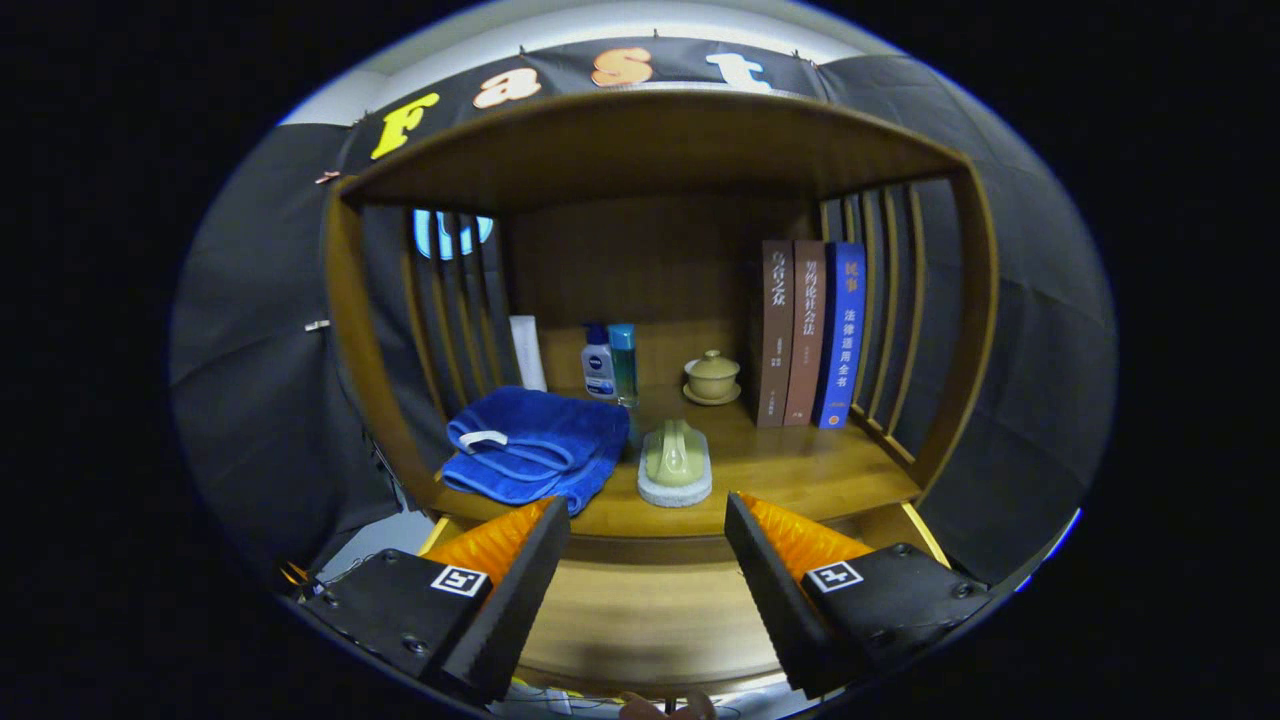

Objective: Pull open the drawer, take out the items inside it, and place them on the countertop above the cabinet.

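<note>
Gripper view looks into a wooden cabinet (960,330) with slatted sides and a roofed alcove, whose counter (800,465) already carries several things. Below its front edge, between and under the fingers, lies a pale wooden surface that appears to be the drawer (640,610), pulled out toward the camera; I cannot tell for sure, and no item is visible on the part that shows. On the counter, largest first: a folded blue towel (535,445) near the front, just ahead of the left finger; three upright books (810,330) against the right slats; a green-handled scrub brush (675,462) close to the front edge, just beyond the gap between the fingers; two small bottles (610,362) at the back; and a lidded cup on a saucer (712,377) beside the books. The tongs (647,530) stand wide apart and hold nothing. Judging from this, the task looks far along: towel and brush may be the items taken out, and what remains, if anything, would be hidden low in the drawer.
</note>
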A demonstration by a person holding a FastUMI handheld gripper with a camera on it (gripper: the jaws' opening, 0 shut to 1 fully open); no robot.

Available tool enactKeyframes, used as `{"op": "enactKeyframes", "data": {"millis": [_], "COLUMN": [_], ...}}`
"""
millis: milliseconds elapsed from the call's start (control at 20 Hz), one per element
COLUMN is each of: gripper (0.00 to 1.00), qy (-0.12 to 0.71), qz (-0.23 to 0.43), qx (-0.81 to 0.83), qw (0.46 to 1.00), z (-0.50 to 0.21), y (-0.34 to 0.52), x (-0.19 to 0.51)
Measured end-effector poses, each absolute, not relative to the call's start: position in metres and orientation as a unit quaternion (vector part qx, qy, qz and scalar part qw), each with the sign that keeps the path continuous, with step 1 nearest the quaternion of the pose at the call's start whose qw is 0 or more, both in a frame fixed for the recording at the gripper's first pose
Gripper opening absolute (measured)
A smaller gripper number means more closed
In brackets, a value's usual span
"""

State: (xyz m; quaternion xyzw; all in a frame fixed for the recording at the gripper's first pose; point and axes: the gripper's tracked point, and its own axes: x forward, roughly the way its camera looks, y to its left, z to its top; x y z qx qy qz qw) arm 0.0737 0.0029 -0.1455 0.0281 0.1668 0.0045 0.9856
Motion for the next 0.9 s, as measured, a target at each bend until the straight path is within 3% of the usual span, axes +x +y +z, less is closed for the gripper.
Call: {"op": "enactKeyframes", "data": {"millis": [500, 900], "gripper": [1.0, 0.99], "qy": [0.117, 0.134], "qz": [0.004, -0.008], "qx": [-0.005, 0.021], "qw": [0.993, 0.991], "z": [-0.21, -0.277], "y": [0.002, -0.003], "x": [-0.064, -0.062]}}
